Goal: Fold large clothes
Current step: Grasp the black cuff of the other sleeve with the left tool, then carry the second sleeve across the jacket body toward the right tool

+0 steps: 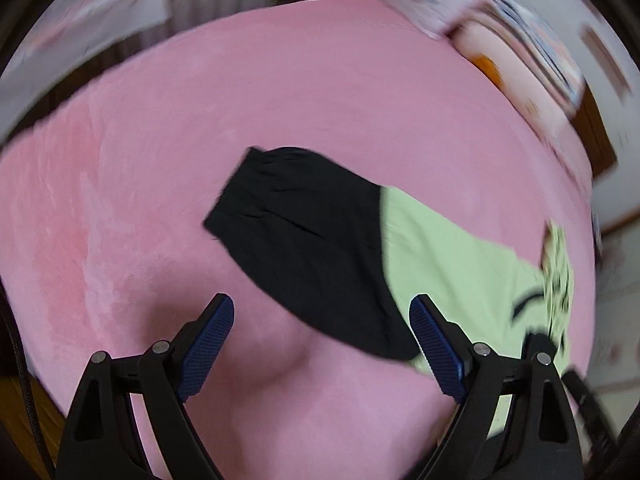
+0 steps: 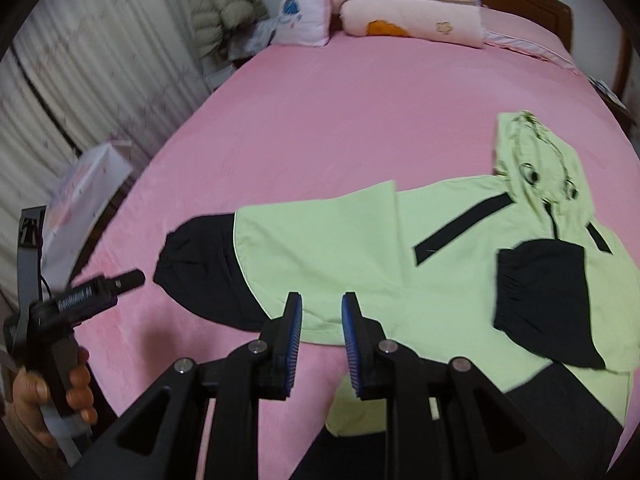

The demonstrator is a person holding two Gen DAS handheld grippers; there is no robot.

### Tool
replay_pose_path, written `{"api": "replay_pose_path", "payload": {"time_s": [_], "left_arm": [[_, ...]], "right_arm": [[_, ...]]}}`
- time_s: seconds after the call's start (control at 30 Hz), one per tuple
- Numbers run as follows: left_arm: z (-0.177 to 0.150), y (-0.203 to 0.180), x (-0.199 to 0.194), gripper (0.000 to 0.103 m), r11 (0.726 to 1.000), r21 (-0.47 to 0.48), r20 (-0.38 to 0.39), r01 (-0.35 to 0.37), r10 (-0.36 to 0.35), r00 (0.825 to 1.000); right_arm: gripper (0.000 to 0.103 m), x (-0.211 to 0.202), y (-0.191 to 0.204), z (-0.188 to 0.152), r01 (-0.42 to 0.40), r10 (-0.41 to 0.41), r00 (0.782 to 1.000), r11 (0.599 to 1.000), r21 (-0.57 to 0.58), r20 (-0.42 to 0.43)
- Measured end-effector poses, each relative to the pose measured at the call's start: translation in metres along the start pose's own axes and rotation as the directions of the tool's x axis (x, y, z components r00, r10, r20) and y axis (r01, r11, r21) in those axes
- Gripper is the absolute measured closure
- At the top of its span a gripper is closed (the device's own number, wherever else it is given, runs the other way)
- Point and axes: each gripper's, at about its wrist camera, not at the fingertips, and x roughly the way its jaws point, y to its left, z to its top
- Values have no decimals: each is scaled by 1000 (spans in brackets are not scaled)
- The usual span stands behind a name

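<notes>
A light green hooded jacket (image 2: 360, 248) with black cuffs lies spread on the pink bed (image 2: 320, 112). One sleeve stretches left and ends in a black cuff (image 2: 200, 276); the other sleeve is folded over the body with its black cuff (image 2: 540, 300) on top. The hood (image 2: 532, 160) points to the far right. My right gripper (image 2: 322, 306) hovers over the jacket's near edge, jaws a little apart and empty. My left gripper (image 1: 322, 312) is wide open and empty above the bed, just short of the outstretched black cuff (image 1: 304, 232). The left gripper also shows in the right wrist view (image 2: 132, 278), held by a hand.
Folded pink blankets and pillows (image 2: 408, 4) are stacked at the head of the bed by a wooden headboard (image 2: 532, 4). A padded jacket (image 2: 224, 8) and curtains (image 2: 88, 64) stand at the left side. A white box (image 2: 88, 184) sits beside the bed.
</notes>
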Motion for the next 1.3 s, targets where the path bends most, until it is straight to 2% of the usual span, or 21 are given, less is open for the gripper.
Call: {"api": "replay_pose_path", "payload": {"time_s": [0.07,0.17,0.27,0.37,0.47,0.53,0.57,0.6,0.63,0.7,0.8,0.93,0.97,1.03,1.07,1.13,1.17,1.3], "left_arm": [[7,28,27,14,995,-102,-16,9,-11,1000],[14,58,64,14,979,-201,-44,23,-33,998],[18,75,96,17,965,-256,-77,50,-72,994],[18,76,114,18,961,-266,-75,74,-97,992],[21,74,126,18,966,-249,-70,63,-82,994],[23,65,130,43,976,-214,-60,35,-49,997],[24,61,133,72,981,-194,-57,28,-40,998],[26,56,135,94,984,-175,-67,36,-48,997],[26,50,135,96,985,-165,-69,49,-61,996],[27,34,126,98,992,-127,-43,19,-25,999],[27,1,95,99,996,-62,16,64,-63,998],[21,-65,41,99,983,65,80,174,-179,981],[15,-93,25,99,968,124,88,218,-230,969],[8,-130,11,99,942,205,80,265,-286,955],[-3,-165,4,99,918,277,59,283,-310,949],[-19,-208,2,99,884,357,27,303,-334,942],[-34,-239,3,99,855,411,6,316,-349,937],[-94,-322,20,98,778,530,-71,337,-355,932]], "right_arm": [[83,18,7,1,5,-5,1000,1000,-12,-14],[83,37,12,1,2,-3,999,1000,-8,-35],[83,54,18,0,-7,7,998,1000,-3,-68],[83,67,21,-3,-11,11,996,1000,-2,-91],[83,73,22,-6,-15,15,994,1000,3,-109],[83,76,20,-8,-14,15,993,1000,10,-120],[83,77,19,-9,-13,15,992,1000,15,-127],[83,77,17,-10,-12,14,991,1000,20,-132],[83,77,14,-11,-10,14,991,1000,26,-137],[83,75,9,-12,-4,8,990,1000,31,-140],[83,69,-2,-14,10,-3,991,999,51,-137],[83,52,-28,-17,27,-15,993,995,100,-120],[83,47,-36,-18,33,-21,993,994,108,-115],[83,36,-53,-20,52,-39,994,991,127,-101],[83,31,-63,-21,59,-46,995,988,140,-93],[83,18,-86,-25,77,-64,995,982,174,-76],[83,12,-98,-27,87,-75,995,978,191,-69],[83,-14,-155,-38,143,-134,990,955,259,-53]]}}
